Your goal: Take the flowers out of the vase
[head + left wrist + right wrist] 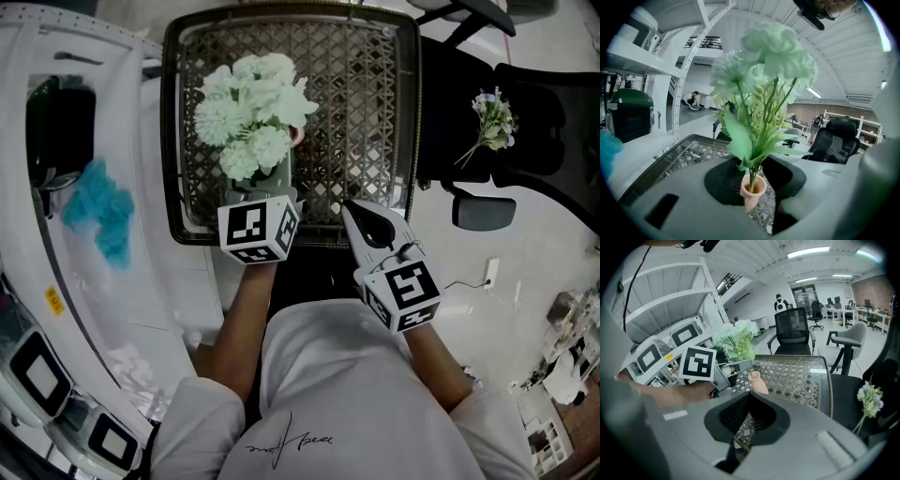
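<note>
A bunch of pale green flowers (pixel 253 112) stands in a small pink vase (pixel 752 192) on the mesh table (pixel 375 94). My left gripper (pixel 752 178) reaches in under the blooms, its marker cube (pixel 258 230) at the table's near edge. Its jaws stand on either side of the vase mouth and the stems (pixel 752 171); a strip of mesh shows between the vase and the right pad. From the right gripper view, the left gripper (pixel 733 367) sits beside the vase (pixel 757 380). My right gripper (pixel 353 211) hovers over the near edge, shut and empty, right of the vase.
A small purple bouquet (pixel 492 120) lies on a black office chair (pixel 525 103) right of the table. White shelving (pixel 84 309) with a teal tuft (pixel 98 214) runs along the left. The table has a raised dark rim (pixel 169 141).
</note>
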Tool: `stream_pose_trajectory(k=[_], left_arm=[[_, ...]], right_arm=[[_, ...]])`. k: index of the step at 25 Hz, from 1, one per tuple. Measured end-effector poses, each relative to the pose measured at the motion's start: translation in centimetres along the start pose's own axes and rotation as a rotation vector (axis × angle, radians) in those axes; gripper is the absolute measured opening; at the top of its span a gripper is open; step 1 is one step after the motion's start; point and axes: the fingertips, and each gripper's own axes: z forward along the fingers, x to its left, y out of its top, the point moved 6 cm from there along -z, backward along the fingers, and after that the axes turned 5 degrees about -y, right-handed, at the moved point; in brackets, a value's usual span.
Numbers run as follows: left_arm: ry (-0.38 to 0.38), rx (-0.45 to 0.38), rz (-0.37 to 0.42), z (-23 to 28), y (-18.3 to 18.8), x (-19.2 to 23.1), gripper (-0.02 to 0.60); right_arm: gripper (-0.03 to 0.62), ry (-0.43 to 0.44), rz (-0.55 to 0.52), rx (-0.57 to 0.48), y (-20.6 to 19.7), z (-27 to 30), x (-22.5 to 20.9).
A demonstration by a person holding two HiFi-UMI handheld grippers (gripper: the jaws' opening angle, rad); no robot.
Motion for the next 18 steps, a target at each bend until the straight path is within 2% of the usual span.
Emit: stream_pose_trajectory(k=[18], left_arm=[[0.037,-0.028,0.015,-1.8,1.9,-1.4,0.097]], right_arm=[[0.006,0.013,-0.024,-0.04,0.4,-1.7,0.3]])
